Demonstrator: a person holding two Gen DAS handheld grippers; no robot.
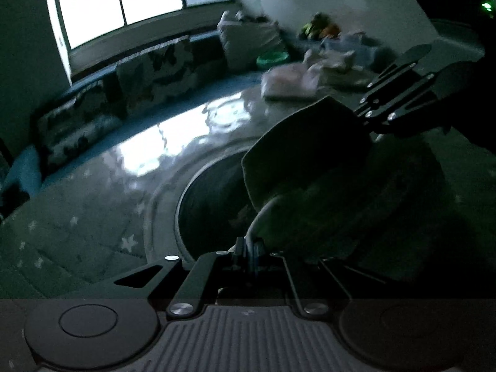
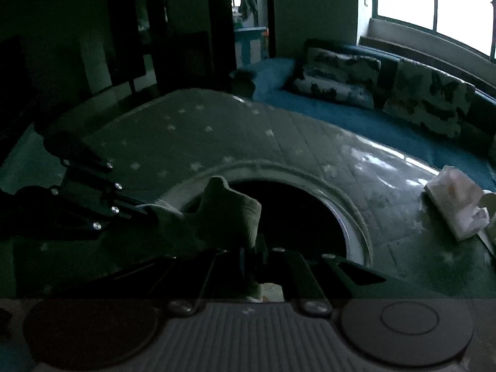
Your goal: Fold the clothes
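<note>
The room is dim. The left gripper (image 1: 248,249) is pinched tight on a pale edge of a small dark greyish-green cloth garment (image 1: 310,161), and the cloth rises up and away from it. The right gripper (image 2: 252,255) is also squeezed shut on the same garment (image 2: 229,214), whose ribbed edge stands up just in front of it. Each gripper shows in the other's camera: the right one (image 1: 369,116) comes in from the upper right and holds the far corner of the cloth, and the left one (image 2: 139,209) comes in from the left and holds the pale edge. So the garment hangs in the air, held between the two grippers, above a grey quilted mat with little white stars (image 2: 186,136). The mat has a big round ring with a dark middle (image 2: 297,210) right under the cloth. Farther off on the mat sits a pile of pale pink and white folded clothes (image 1: 291,80). Along the wall runs a blue couch (image 2: 325,108) with butterfly cushions (image 2: 431,99), and above it is a bright window (image 1: 124,0). A green bowl (image 1: 272,59) sits near the pile.
</note>
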